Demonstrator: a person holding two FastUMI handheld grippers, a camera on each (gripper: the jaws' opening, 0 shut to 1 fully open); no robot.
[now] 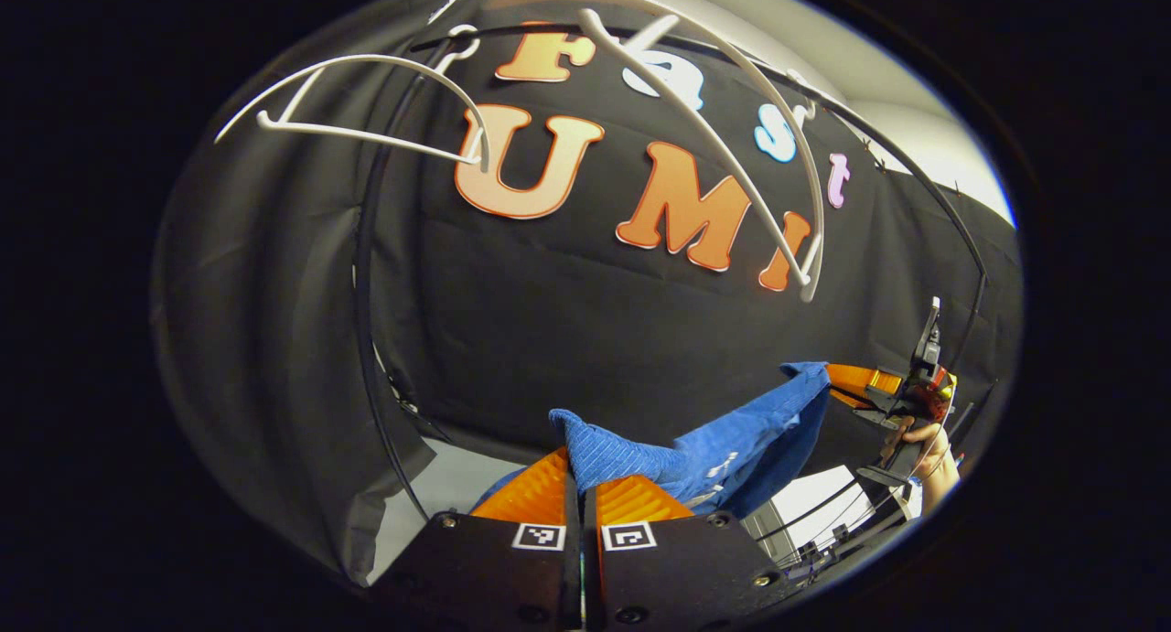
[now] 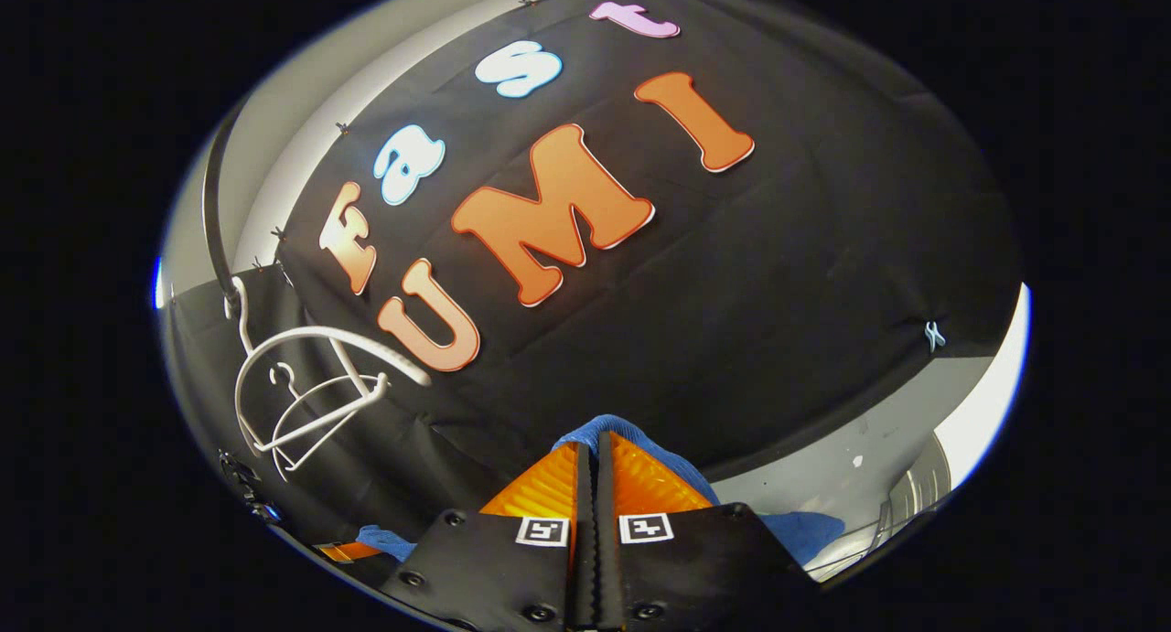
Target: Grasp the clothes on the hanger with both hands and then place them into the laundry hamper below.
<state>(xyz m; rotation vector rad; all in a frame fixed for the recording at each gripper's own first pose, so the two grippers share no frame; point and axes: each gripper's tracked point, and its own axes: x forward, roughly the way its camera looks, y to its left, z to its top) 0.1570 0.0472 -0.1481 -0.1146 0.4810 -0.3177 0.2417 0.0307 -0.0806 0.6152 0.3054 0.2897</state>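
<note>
Black cloth wall (image 1: 567, 339) hangs behind everything, draped and creased, with a strip of pale wall above it.

Left gripper view: left gripper (image 1: 583, 486) sits at bottom centre, fingers pressed together on a fold of the blue cloth (image 1: 732, 449). The fabric bunches up just above the fingertips and runs off to the right of them, sagging a little, up to the right gripper (image 1: 846, 380) farther off. A hand (image 1: 933, 449) holds that gripper's body, beyond the cloth's far end. Cloth is stretched between the two grippers, clear of the hangers. White print shows on the fabric near the left fingers; too small to make out.

Above the fingers hang two white hangers. One hanger (image 1: 366, 111) is up and to the left, bare. Second hanger (image 1: 723, 147) is up and to the right, also bare, tilted steeply. Both hook onto a thin dark rail (image 1: 370, 275) that bends round the scene. Pale floor patch (image 1: 457, 486) shows just left of the fingers, under the wall's lower edge.

Right gripper view: right gripper (image 2: 593, 486) at bottom centre, fingers closed together with blue cloth (image 2: 640, 444) wrapped over and around the tips; more of it spills out to the lower right of the fingers and a scrap shows lower left. Two white hangers (image 2: 311, 394) hang well to the left of the fingers, overlapping one another, empty. Grey floor (image 2: 823, 467) lies to the right, past the fingers.

Hamper: cannot tell where it is from either view.
</note>
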